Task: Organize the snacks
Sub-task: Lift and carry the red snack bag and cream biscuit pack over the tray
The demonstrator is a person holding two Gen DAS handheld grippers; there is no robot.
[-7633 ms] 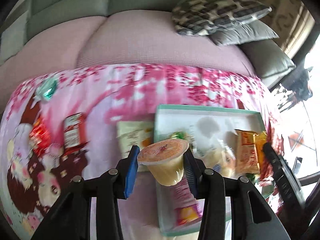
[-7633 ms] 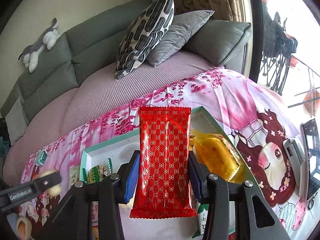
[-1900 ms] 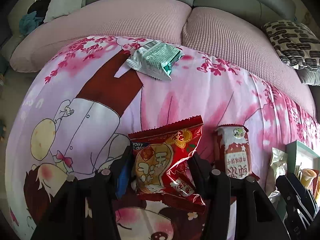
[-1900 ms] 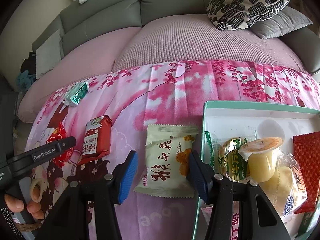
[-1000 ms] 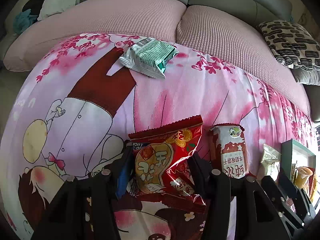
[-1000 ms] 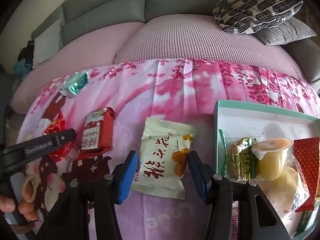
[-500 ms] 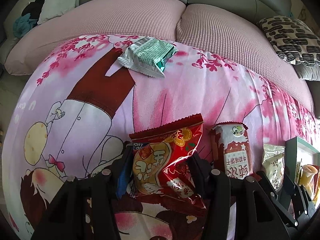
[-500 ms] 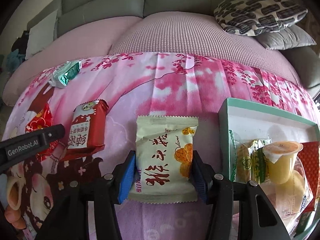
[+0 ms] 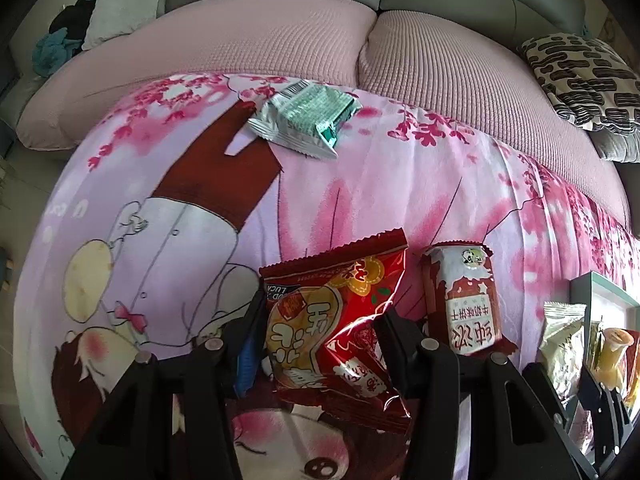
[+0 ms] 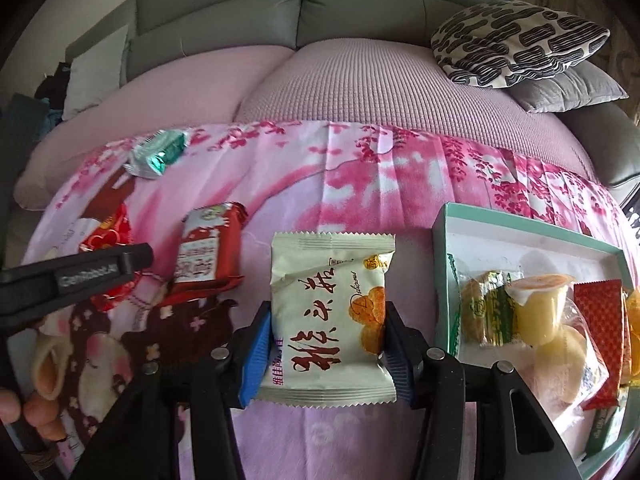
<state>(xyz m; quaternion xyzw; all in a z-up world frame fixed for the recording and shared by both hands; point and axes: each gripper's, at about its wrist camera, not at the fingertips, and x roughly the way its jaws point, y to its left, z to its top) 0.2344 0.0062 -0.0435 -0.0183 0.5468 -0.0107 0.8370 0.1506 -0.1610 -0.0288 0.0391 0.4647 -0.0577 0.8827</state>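
Note:
A red crinkly snack bag [image 9: 320, 280] sits between the pads of my left gripper [image 9: 320, 320], which is shut on it and dents its right side; it rests low over the pink cartoon cloth. My right gripper [image 10: 327, 320] is shut on a cream packet [image 10: 328, 276] with red writing, held just left of the teal-rimmed tray [image 10: 520, 226]. The tray holds a yellow jelly cup [image 10: 540, 308], a green-wrapped cake and red and orange packets. A red-and-white packet [image 10: 208, 248] lies on the cloth between the two grippers. A green foil packet [image 9: 304, 120] lies at the cloth's far edge.
A sofa with pink seat cushions [image 10: 360, 80] runs along the far side of the cloth, with a black-and-white patterned pillow [image 10: 520, 40] at its right. My left gripper's black finger [image 10: 80, 276] and the fingers of a person's hand [image 10: 24, 412] show at the lower left of the right wrist view.
The right gripper's pads have closed in on the cream packet, which now fills the gap. The red bag is creased more at the left gripper's right finger. The left hand stayed put.

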